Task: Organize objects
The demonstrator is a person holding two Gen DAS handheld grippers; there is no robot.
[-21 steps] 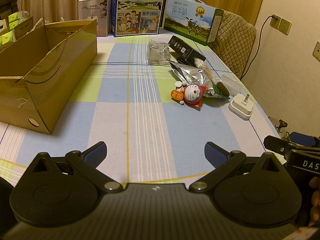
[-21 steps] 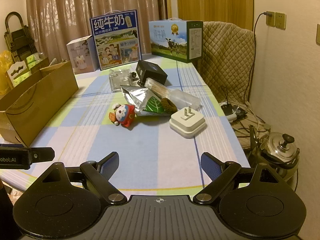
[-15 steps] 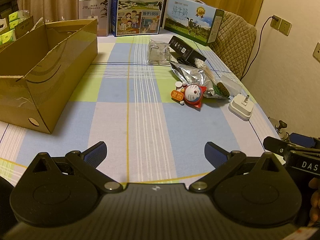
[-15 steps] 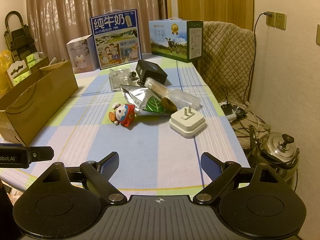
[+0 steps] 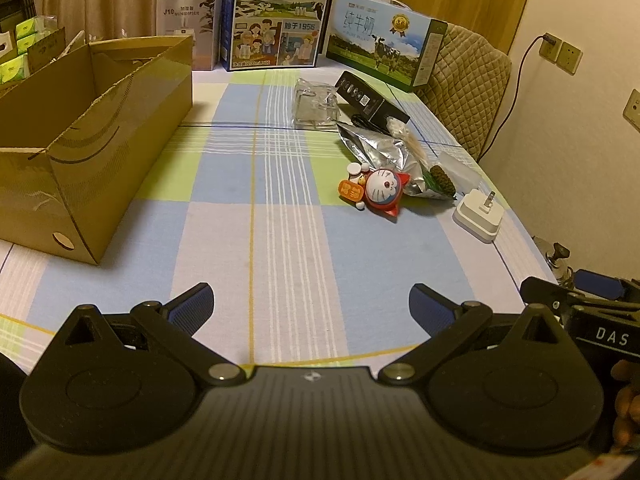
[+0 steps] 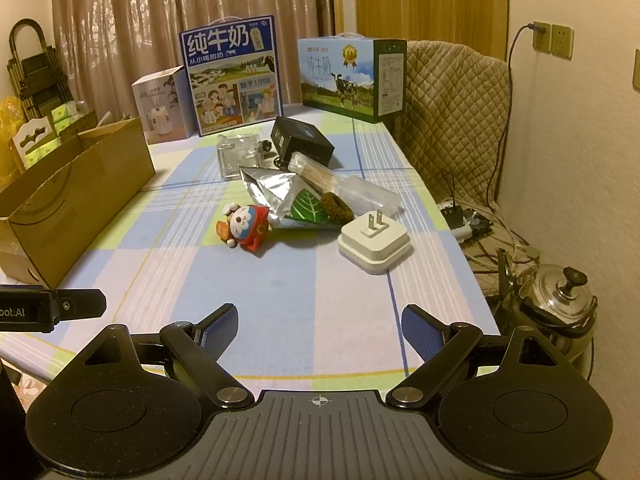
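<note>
An open cardboard box (image 5: 80, 152) (image 6: 60, 200) stands on the left of the checked tablecloth. To the right lie a blue-and-red cat toy (image 5: 378, 192) (image 6: 244, 226), a silver foil pouch (image 5: 380, 152) (image 6: 276, 188), a white plug adapter (image 5: 478, 216) (image 6: 374, 242), a black box (image 5: 370, 98) (image 6: 302, 142), a clear plastic case (image 5: 314, 108) (image 6: 238, 154) and a clear bag of sticks (image 6: 344, 186). My left gripper (image 5: 310, 306) hovers open over the near table edge, holding nothing. My right gripper (image 6: 318, 326) is open and empty too, short of the adapter.
Two milk cartons (image 6: 232, 80) (image 6: 344, 76) and a white carton (image 6: 158, 110) line the far edge. A quilted chair (image 6: 452, 108) stands right of the table, with a metal kettle (image 6: 560, 296) and cables on the floor. A hand (image 5: 626, 400) holds the right gripper's body.
</note>
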